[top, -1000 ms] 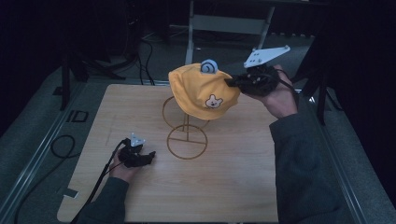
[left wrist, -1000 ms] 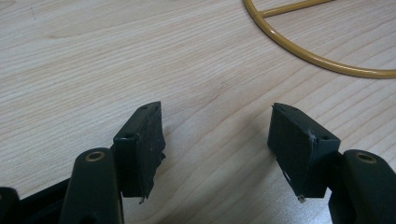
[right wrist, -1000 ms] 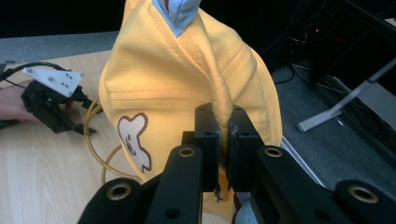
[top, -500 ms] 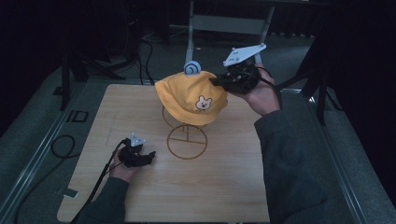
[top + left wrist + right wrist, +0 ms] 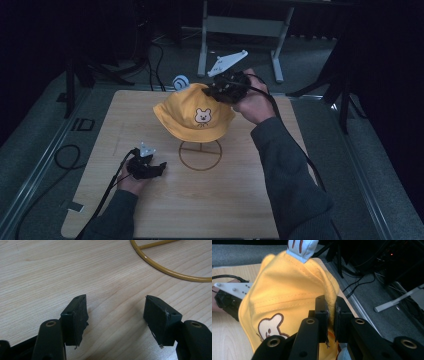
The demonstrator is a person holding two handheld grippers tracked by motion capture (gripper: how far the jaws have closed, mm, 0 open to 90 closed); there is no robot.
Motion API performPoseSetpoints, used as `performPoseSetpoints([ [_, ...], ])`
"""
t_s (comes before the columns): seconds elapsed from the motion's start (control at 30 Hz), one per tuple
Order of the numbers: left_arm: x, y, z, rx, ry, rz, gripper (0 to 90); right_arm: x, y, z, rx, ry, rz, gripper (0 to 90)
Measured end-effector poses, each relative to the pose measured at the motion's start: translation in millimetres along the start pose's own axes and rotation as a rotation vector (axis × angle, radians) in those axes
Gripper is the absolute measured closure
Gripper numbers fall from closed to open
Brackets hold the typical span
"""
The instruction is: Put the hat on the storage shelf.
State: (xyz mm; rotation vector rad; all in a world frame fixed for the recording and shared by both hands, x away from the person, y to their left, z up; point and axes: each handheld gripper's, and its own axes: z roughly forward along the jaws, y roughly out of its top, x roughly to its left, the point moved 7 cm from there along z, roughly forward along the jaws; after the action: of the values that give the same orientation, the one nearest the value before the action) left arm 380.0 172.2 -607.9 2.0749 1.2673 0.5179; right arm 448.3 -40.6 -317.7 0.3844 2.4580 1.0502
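Observation:
A yellow hat [image 5: 192, 115] with a bear face hangs in the air over a gold wire stand [image 5: 200, 155] at the table's middle. My right gripper [image 5: 216, 92] is shut on the hat's upper right side. In the right gripper view its jaws pinch a fold of the yellow hat [image 5: 287, 295], and a blue ear patch [image 5: 300, 247] sticks up at the top. My left gripper [image 5: 159, 168] rests low on the wooden table, left of the stand's ring. Its jaws stand wide open over bare wood with the left gripper [image 5: 116, 315] holding nothing; the stand's ring [image 5: 160, 267] curves past ahead.
The wooden table [image 5: 125, 120] has free room on its left and near sides. A cable [image 5: 107, 192] trails from the left gripper off the near edge. Metal frame legs [image 5: 202, 42] and dark cables lie on the floor beyond the table.
My right gripper has carried the hat leftward, from right of the stand to above it. The left gripper has stayed in place, open.

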Motion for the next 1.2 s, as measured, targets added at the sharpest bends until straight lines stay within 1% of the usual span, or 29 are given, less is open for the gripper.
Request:
performPoseSetpoints([
  [0.03, 0.0, -0.1, -0.1, 0.001, 0.000, 0.001, 36.1, 0.0, 0.0, 0.0, 0.000, 0.000, 0.000, 83.2],
  [0.07, 0.1, 0.0, 0.0, 0.001, 0.000, 0.001, 36.1, 3.5, -0.6, 4.5, 0.020, 0.011, -0.012, 83.0],
  [0.1, 0.0, 0.0, 0.1, -0.001, 0.000, -0.001, 36.1, 3.5, -0.6, 4.5, 0.020, 0.011, -0.012, 83.0],
  [0.13, 0.0, 0.0, 0.0, 0.001, 0.000, 0.001, 36.2, 6.6, -3.2, 10.2, 0.054, 0.012, -0.028, 83.0],
  [0.17, 0.0, 0.0, 0.0, 0.001, 0.000, 0.001, 36.1, 6.6, -3.2, 10.2, 0.054, 0.012, -0.028, 83.0],
  [0.2, 0.0, 0.0, 0.0, 0.001, 0.000, 0.001, 36.1, 9.1, -5.5, 15.1, 0.077, 0.020, -0.038, 82.9],
  [0.27, -0.1, 0.1, 0.0, 0.000, 0.000, 0.000, 36.1, 10.1, -6.0, 16.6, 0.082, 0.022, -0.040, 82.7],
  [0.33, -0.2, -0.1, 0.0, 0.002, -0.001, 0.001, 36.1, 13.7, -8.2, 21.6, 0.101, 0.033, -0.042, 82.5],
  [0.4, -0.2, -0.1, 0.0, 0.002, -0.001, 0.001, 36.1, 14.0, -8.6, 22.5, 0.103, 0.034, -0.046, 82.5],
  [0.57, -0.2, 0.0, 0.0, 0.002, -0.001, 0.000, 36.1, 13.9, -10.0, 26.1, 0.118, 0.036, -0.035, 81.0],
  [0.6, -0.2, 0.0, 0.0, 0.002, -0.001, 0.000, 36.1, 14.3, -10.2, 26.5, 0.118, 0.037, -0.035, 79.2],
  [0.63, -0.2, 0.0, 0.0, 0.002, -0.001, 0.000, 36.1, 14.2, -9.9, 26.4, 0.113, 0.026, -0.037, 71.4],
  [0.67, -0.2, 0.0, 0.0, 0.002, -0.002, 0.000, 36.1, 13.8, -9.7, 25.8, 0.112, 0.022, -0.030, 67.4],
  [0.73, -0.2, -0.1, 0.0, 0.002, -0.001, 0.001, 36.1, 12.7, -9.4, 23.6, 0.103, 0.017, -0.019, 57.5],
  [0.77, -0.2, 0.0, 0.0, 0.002, -0.002, 0.001, 36.1, 10.4, -9.1, 21.3, 0.096, 0.004, -0.007, 54.8],
  [0.8, -0.2, -0.1, 0.0, 0.002, -0.001, 0.001, 36.1, 8.9, -8.9, 18.7, 0.089, 0.004, 0.005, 53.8],
  [0.83, -0.2, 0.0, 0.0, 0.002, -0.001, 0.001, 36.1, 7.3, -8.4, 15.3, 0.074, 0.006, 0.025, 52.0],
  [0.87, -0.2, 0.0, 0.0, 0.002, -0.001, 0.001, 36.1, 4.1, -7.8, 9.8, 0.064, -0.006, 0.050, 48.6],
  [0.93, -0.2, 0.0, 0.0, 0.002, -0.001, 0.001, 36.1, 2.6, -7.6, 7.2, 0.060, -0.009, 0.056, 47.8],
  [1.03, -0.2, 0.0, 0.0, 0.002, -0.001, 0.001, 36.1, -4.2, -6.7, -6.5, 0.029, -0.025, 0.080, 43.6],
  [1.1, -0.3, 0.0, 0.0, 0.002, -0.001, 0.000, 36.1, -7.2, -7.2, -13.2, 0.018, -0.035, 0.092, 42.2],
  [1.2, -0.2, 0.0, 0.0, 0.002, -0.001, 0.001, 36.1, -10.5, -10.4, -21.2, 0.014, -0.044, 0.093, 40.9],
])
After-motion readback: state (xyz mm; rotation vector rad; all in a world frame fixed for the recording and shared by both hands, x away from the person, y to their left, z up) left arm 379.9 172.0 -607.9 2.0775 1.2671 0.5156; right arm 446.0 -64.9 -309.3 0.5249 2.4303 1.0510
